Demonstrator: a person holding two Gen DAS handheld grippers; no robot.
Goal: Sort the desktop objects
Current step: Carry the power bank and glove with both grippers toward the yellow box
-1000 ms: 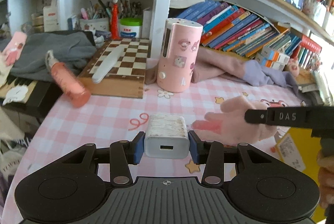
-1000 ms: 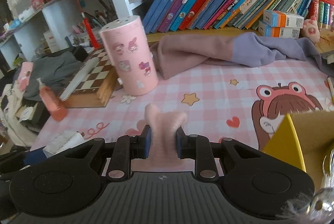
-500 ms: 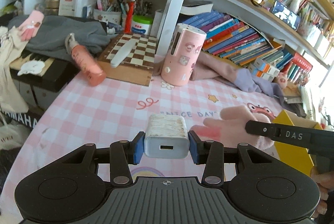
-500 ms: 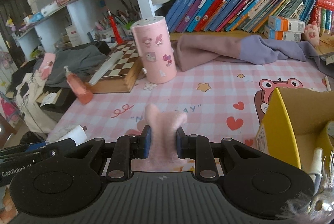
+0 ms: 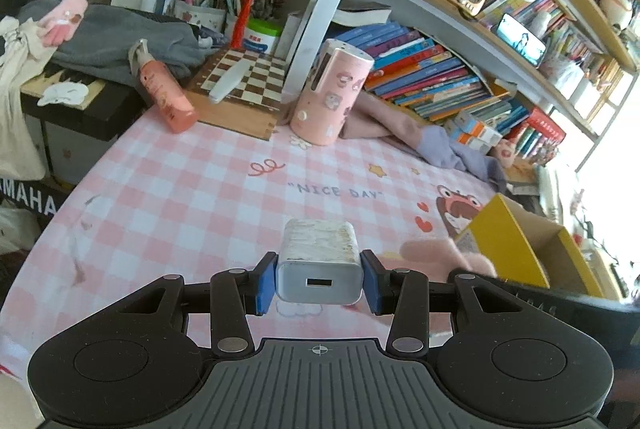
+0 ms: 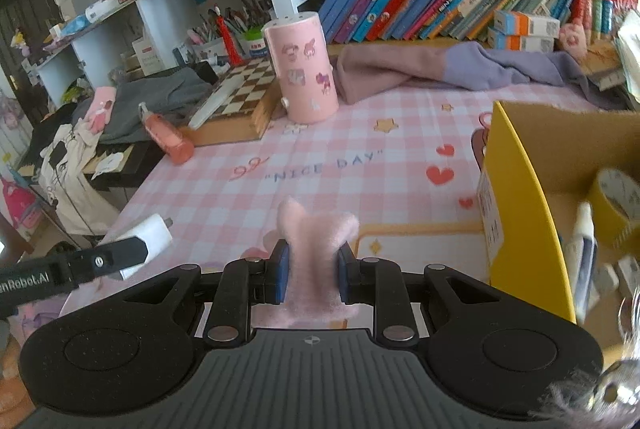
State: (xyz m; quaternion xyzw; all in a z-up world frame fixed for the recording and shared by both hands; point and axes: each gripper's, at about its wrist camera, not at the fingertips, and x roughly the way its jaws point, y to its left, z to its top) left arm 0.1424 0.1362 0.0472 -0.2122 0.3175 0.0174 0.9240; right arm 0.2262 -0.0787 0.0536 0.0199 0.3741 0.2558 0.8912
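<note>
Mid-transfer, by the look of it: both tools loaded and lifted clear of the pink-and-white checked tablecloth (image 5: 192, 197), with the drop into the box not yet made.

Left gripper (image 5: 319, 283): blue pads closed flat on the two sides of a white, scuffed, rounded-block USB charger (image 5: 318, 261), port facing the camera, held level above the near middle of the cloth. Seen from the right wrist view as a white block (image 6: 154, 231) with prongs pointing right, low at the left, well apart from the box.

Right gripper (image 6: 312, 275): jaws pinched narrow on a fuzzy pale-pink knitted glove (image 6: 316, 249), soft fabric bulging above and below the pads, fingers of the glove pointing away. In the left view, blurred pink fluff (image 5: 436, 257) just left of the box's yellow wall.

Open yellow cardboard box (image 6: 516, 189) at the near right, already holding a roll of yellow tape (image 6: 618, 207) and a white pen-like tube (image 6: 584, 249). Pink cylindrical sticker-covered holder (image 6: 304, 65) and wooden chessboard (image 6: 236, 97) far back on the left, untouched.

Next move, judged from this: carry the glove right and over the yellow rim, high enough for the hanging fabric to clear the wall, then open the jaws above a free spot beside the tape. Charger likely to follow by the same route, needing the right tool out of the way first, since both cannot share the opening. Soft glove may cling to the pads on release; hard charger should drop cleanly.
</note>
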